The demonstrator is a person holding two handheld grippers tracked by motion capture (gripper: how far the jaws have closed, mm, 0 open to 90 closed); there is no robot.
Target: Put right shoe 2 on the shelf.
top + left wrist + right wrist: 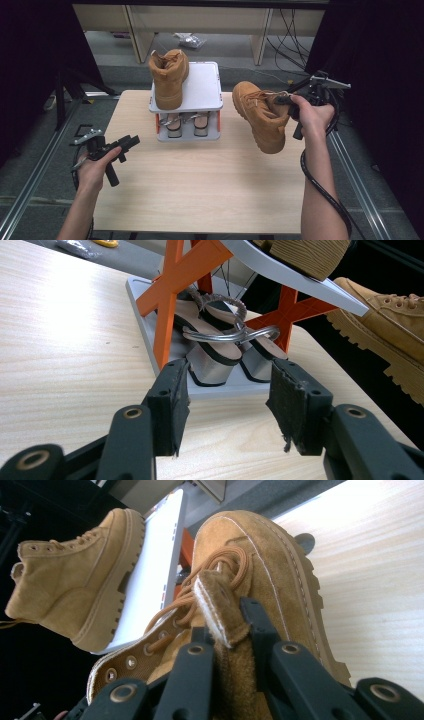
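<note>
Still on the rack (202, 85): one boot (168, 77) above, sandals (187, 122) below

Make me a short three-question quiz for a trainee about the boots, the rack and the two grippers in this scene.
1. True or false: the right gripper is shut on the tongue of the held boot.
2. What stands on the rack's top shelf? A) sandals B) a tan boot C) nothing
3. What lies on the rack's lower level, ahead of the left gripper?

Key:
1. True; the boot hangs above the table.
2. B, the other boot.
3. A pair of heeled sandals; the left gripper is open and holds nothing.
</note>
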